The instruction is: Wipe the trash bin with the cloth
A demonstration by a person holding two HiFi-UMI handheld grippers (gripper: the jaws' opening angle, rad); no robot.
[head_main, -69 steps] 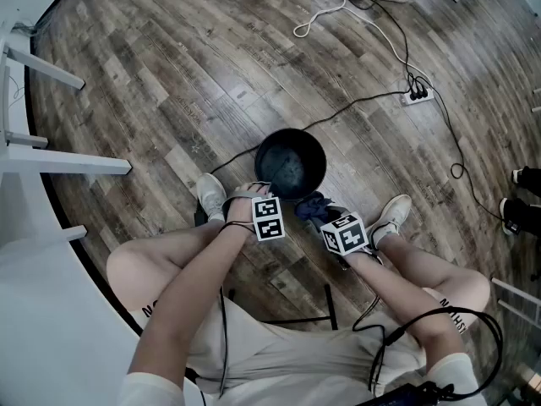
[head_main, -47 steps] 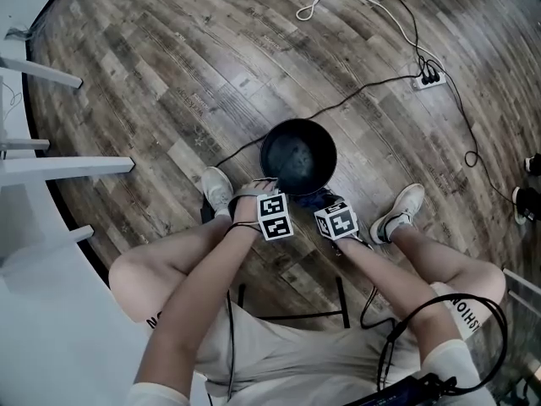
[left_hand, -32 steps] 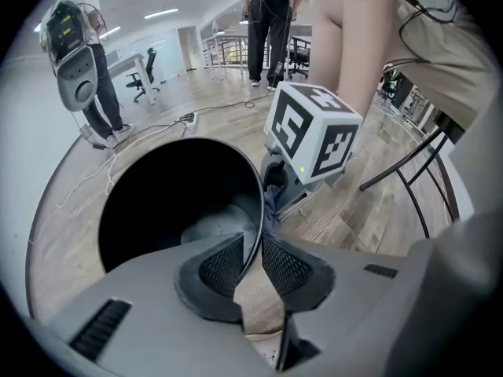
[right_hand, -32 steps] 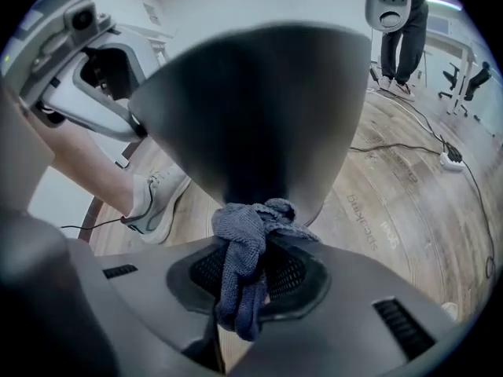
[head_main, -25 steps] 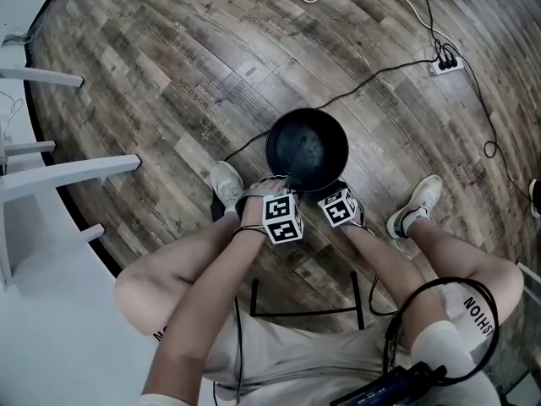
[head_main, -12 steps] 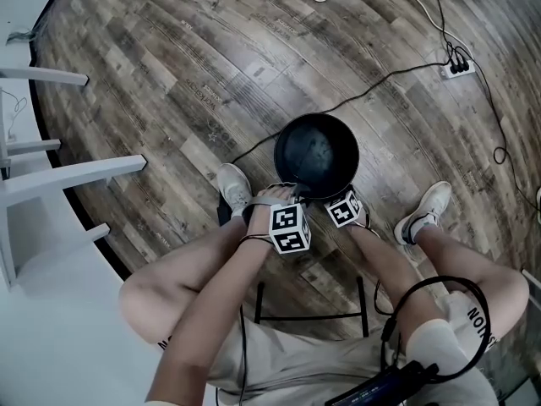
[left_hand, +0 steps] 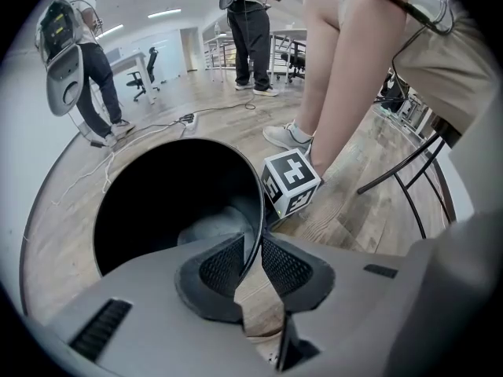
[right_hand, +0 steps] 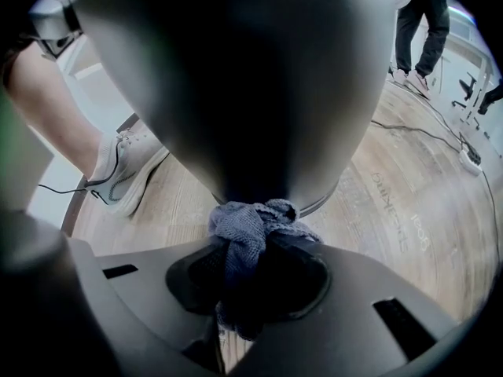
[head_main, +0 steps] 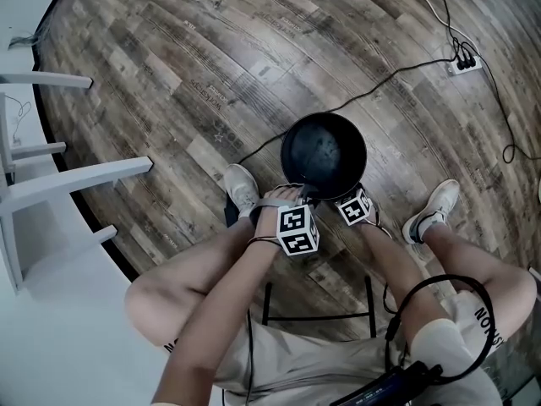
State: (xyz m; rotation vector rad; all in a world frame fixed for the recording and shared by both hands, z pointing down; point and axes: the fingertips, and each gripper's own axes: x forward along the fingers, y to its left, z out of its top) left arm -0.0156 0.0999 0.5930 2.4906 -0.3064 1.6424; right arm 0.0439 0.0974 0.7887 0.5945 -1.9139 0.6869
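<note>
Right between the person's shoes (head_main: 243, 189), the bin (head_main: 324, 155) sits mouth-up on the floor (head_main: 169, 74). The left gripper (left_hand: 253, 246) is clamped on the bin's near rim, one jaw inside and one outside. The right gripper (right_hand: 251, 250) has its jaws closed on a bunched blue-grey cloth (right_hand: 247, 230), pushed against the bin's outer wall down near its base. My take: that rim pinch is doing the real work, so it should stay firm or the bin will likely spin or skate once the cloth drags. The cloth is wadded up, so only a small patch touches. I'd go in slow overlapping passes up the bin's wall, then turn the bin by the rim to reach its far side. The floor is worn wood plank and looks fairly slick, hence the skating worry. A black cable (head_main: 397, 70) runs just beyond the bin to a power strip (head_main: 467, 62) well away from it, so watch it when turning. There's white furniture (head_main: 51, 176) well left of the bin, and people (left_hand: 251, 30) standing far beyond it.
</note>
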